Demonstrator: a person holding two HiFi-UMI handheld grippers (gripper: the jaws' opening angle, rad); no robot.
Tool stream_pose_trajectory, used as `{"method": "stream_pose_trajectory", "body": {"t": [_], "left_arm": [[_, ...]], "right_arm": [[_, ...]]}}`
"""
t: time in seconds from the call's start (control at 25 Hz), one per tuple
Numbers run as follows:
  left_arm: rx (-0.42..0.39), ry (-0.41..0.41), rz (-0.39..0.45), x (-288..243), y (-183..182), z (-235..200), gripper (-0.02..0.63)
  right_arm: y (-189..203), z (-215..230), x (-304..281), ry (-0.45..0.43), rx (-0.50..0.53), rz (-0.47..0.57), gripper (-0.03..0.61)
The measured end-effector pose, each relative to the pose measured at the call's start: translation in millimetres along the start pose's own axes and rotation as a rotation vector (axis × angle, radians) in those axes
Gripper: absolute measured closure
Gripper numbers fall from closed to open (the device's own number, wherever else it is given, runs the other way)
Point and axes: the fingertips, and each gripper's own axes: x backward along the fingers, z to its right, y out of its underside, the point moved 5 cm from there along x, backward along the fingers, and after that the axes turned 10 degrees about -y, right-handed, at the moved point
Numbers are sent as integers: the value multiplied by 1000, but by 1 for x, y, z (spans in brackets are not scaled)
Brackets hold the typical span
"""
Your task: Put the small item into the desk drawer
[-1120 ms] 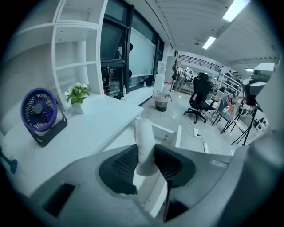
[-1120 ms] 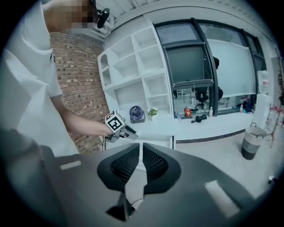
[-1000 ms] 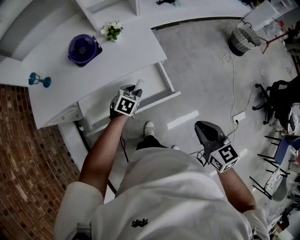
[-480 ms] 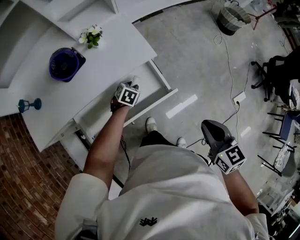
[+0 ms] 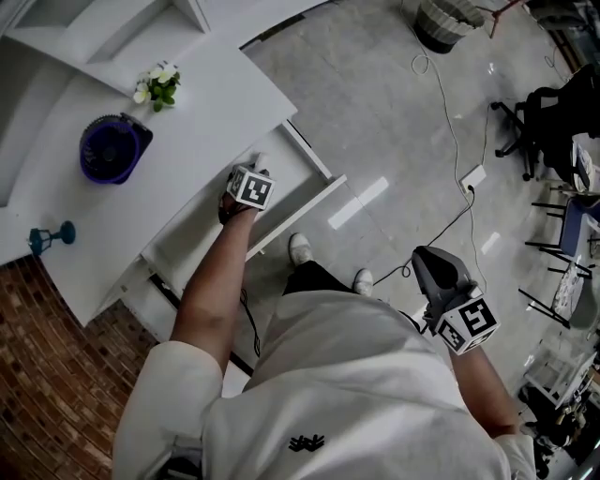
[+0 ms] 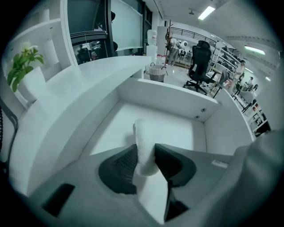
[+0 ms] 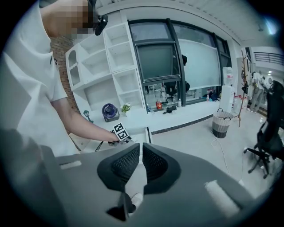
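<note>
A small white cylindrical item sits between the pads of my left gripper, and both pads touch it while the jaws are opening. That gripper hangs over the open white desk drawer, whose bare floor lies just beneath the item. In the head view only the item's tip shows past the marker cube. My right gripper is held low at the person's right side, over the floor, far from the desk. Its jaws stand almost together with nothing between them.
On the white desk stand a purple fan, a small flowering plant and a blue ornament. A cable and socket lie on the grey floor; a basket and office chair stand beyond.
The left gripper has moved further in over the drawer with the white item. The head view has shifted, and the right gripper has stayed at the person's side.
</note>
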Motion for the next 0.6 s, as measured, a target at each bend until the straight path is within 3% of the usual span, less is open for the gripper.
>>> {"method": "stream_pose_trajectory", "body": {"t": [0.6], "left_arm": [[-38, -51, 11, 17, -11, 10, 437]], "right_arm": [[13, 4, 23, -8, -5, 13, 545]]}}
